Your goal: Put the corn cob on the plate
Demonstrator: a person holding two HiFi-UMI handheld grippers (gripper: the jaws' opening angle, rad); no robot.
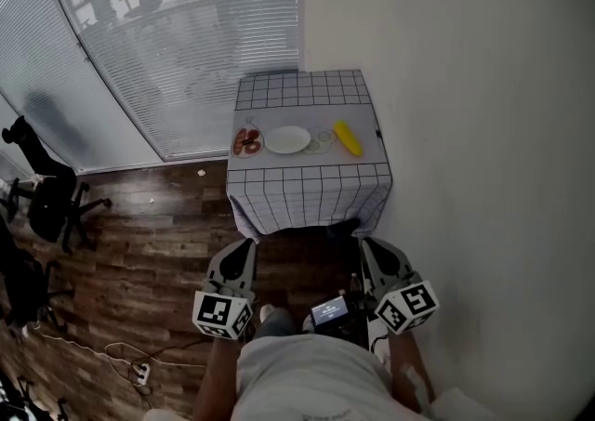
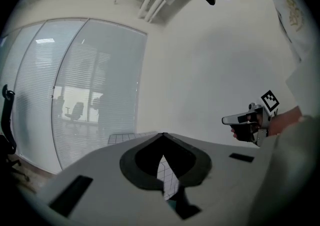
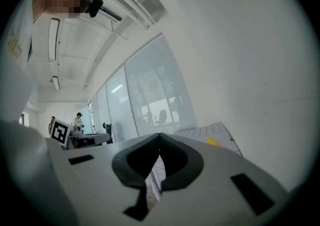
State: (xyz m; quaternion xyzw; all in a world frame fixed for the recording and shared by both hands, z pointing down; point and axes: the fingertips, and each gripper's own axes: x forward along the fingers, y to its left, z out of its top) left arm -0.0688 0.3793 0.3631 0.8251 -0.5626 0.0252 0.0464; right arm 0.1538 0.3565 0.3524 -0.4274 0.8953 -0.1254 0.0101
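I'm seeing a wood-plank floor (image 1: 158, 252), white wall (image 1: 483, 85) rising at right, blind-covered glass panels (image 1: 186, 47) letting daylight in, checked-cloth table (image 1: 307, 196) sitting in the corner, black office chair (image 1: 51, 205) standing left.

The head view is looking steeply down from well back at the checked table (image 1: 297, 89). Both gripper views are facing level, sharing that table and the glass wall (image 1: 186, 47).

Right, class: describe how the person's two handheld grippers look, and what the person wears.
Both the left gripper and right gripper are pale grey, tapering to a point, with dark padded jaw linings. Each carries a white cube with black square markers. The person wears a light-coloured top.
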